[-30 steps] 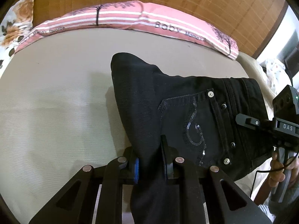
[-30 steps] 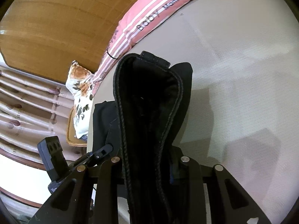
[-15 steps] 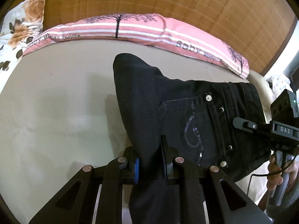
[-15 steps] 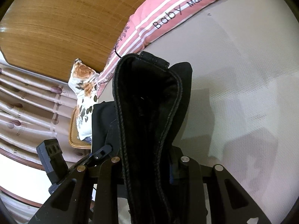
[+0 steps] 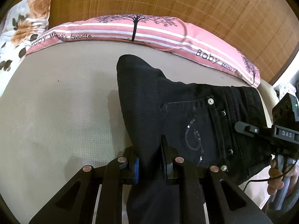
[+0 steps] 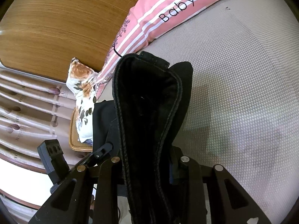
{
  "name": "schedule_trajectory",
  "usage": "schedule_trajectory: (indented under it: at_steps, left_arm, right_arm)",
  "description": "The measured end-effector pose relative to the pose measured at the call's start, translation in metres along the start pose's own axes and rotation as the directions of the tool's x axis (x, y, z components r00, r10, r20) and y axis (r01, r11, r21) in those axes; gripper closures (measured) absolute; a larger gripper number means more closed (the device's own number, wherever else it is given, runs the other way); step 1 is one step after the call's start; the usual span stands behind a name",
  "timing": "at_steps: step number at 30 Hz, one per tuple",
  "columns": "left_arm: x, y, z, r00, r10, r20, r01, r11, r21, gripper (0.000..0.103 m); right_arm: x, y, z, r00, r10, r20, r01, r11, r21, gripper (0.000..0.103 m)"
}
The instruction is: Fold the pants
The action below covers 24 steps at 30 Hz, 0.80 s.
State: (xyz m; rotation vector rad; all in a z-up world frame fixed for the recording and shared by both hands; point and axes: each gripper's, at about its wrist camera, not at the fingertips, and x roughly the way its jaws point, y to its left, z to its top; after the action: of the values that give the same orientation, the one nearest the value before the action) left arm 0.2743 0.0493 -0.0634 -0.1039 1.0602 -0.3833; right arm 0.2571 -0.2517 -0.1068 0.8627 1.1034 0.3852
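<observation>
The black pants (image 5: 179, 115) are held up above the beige mattress (image 5: 56, 112), stretched between both grippers. Their back pocket with a sequin swirl (image 5: 192, 136) faces the left wrist view. My left gripper (image 5: 149, 160) is shut on a fold of the black fabric. My right gripper (image 6: 147, 168) is shut on the waistband end (image 6: 145, 100), which stands up in front of its camera. The right gripper also shows at the right edge of the left wrist view (image 5: 265, 132), and the left gripper at the lower left of the right wrist view (image 6: 56, 158).
A long pink striped pillow (image 5: 142, 31) lies along the far edge of the mattress against a woven wooden headboard (image 5: 186, 1). A floral pillow (image 5: 22, 24) sits at the far left. Curtains (image 6: 24, 108) and a wicker chair (image 6: 74, 136) stand beyond the bed.
Both grippers have moved with the pants still held; the pink pillow and headboard have slid lower and closer in both views. The grips have not changed.
</observation>
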Motion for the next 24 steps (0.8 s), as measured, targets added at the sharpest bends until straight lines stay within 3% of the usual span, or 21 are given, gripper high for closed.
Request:
schedule_trajectory:
  at_steps: [4,7,11,13,16,24]
  left_arm:
    - [0.008,0.003,0.006,1.000,0.005,0.009,-0.005,1.000,0.003,0.085]
    - [0.021,0.006,0.004,1.000,0.023,-0.006,-0.023,1.000,0.019,0.084]
    - [0.035,0.011,-0.002,0.999,0.052,-0.009,-0.051,0.998,0.027,0.073]
    - [0.037,0.008,-0.005,0.996,0.090,0.005,-0.090,0.995,0.050,0.065]
    - [0.037,0.006,-0.009,0.993,0.115,0.008,-0.116,0.991,0.064,0.060]
    - [0.023,0.000,-0.035,0.983,0.182,0.021,-0.183,0.980,0.075,0.053]
  right_arm:
    - [0.006,0.000,0.008,1.000,-0.008,0.012,0.008,1.000,-0.008,0.077]
    - [0.012,-0.003,0.009,0.998,-0.059,0.022,0.059,0.998,-0.037,0.077]
    - [0.021,-0.010,0.006,0.986,-0.161,0.042,0.164,0.982,-0.091,0.070]
    - [0.022,-0.011,0.003,0.977,-0.203,0.062,0.209,0.971,-0.120,0.059]
    - [0.021,-0.011,-0.002,0.970,-0.232,0.071,0.240,0.962,-0.133,0.054]
    - [0.000,-0.001,-0.034,0.945,-0.304,0.123,0.323,0.927,-0.192,0.053]
